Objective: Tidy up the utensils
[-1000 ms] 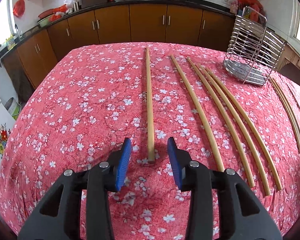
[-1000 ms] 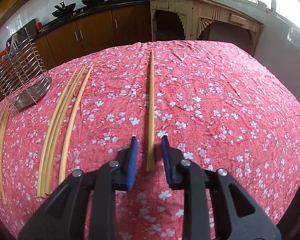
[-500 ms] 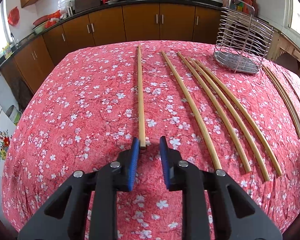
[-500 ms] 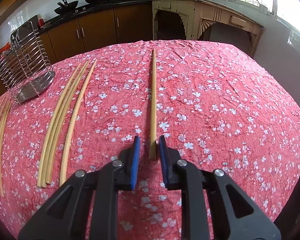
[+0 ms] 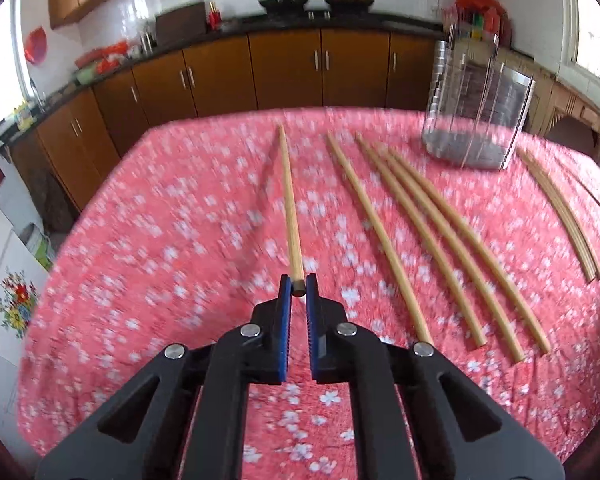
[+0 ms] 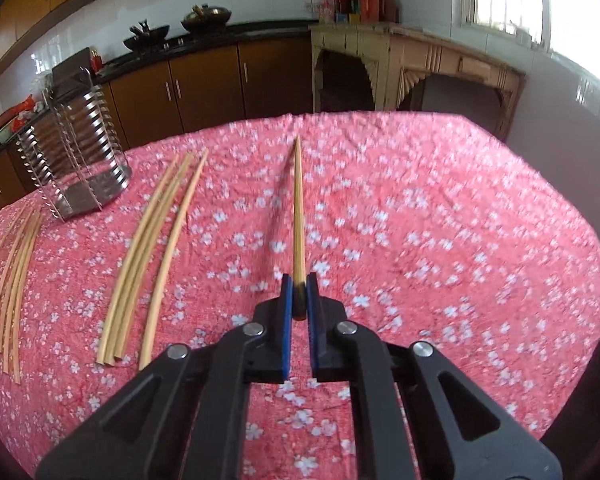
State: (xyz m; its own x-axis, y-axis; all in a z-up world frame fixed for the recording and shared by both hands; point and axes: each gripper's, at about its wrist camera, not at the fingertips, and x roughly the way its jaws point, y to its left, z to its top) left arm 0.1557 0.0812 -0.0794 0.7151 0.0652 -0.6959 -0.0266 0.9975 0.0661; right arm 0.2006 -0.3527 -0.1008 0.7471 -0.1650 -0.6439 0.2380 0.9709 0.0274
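- The left gripper [image 5: 299,286] is clamping the near end of one chopstick [image 5: 290,204] between its blue pads, its length reaching out over the floral tablecloth [image 5: 172,240].
- The right gripper [image 6: 299,286] is pinching another chopstick [image 6: 298,208] likewise.
- Loose chopsticks [image 5: 440,248] are lying beside the wire rack [image 5: 476,120].

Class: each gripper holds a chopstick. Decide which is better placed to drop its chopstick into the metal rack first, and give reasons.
Probably the right gripper: already shut on its chopstick, only three loose chopsticks separate it from the wire rack. The left gripper, holding its chopstick, has four between.
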